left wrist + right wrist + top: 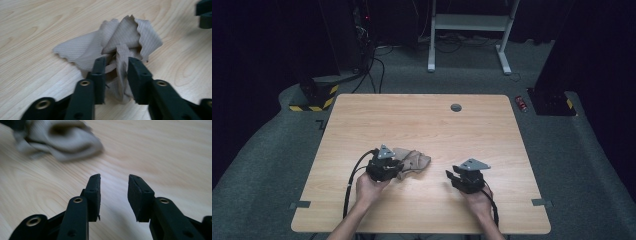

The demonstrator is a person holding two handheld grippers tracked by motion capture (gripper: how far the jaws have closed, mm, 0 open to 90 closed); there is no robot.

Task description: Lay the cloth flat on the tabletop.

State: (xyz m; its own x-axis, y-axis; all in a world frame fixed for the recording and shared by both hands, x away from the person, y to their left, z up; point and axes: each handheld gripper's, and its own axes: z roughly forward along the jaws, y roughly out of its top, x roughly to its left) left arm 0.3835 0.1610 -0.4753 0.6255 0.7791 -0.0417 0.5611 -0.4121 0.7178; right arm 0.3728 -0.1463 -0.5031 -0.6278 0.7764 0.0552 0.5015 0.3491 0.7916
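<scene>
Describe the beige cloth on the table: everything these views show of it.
The beige cloth is a thin fabric with a fine grid weave and wavy, scalloped edges. It lies crumpled in loose folds on the wooden table, left of centre on the person's side. One upright fold stands between the jaws of the left gripper, which are parted. The right gripper is apart from it, holding nothing.

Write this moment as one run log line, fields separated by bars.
left gripper: open, cloth between jaws | right gripper: open, empty | table: wood
</scene>
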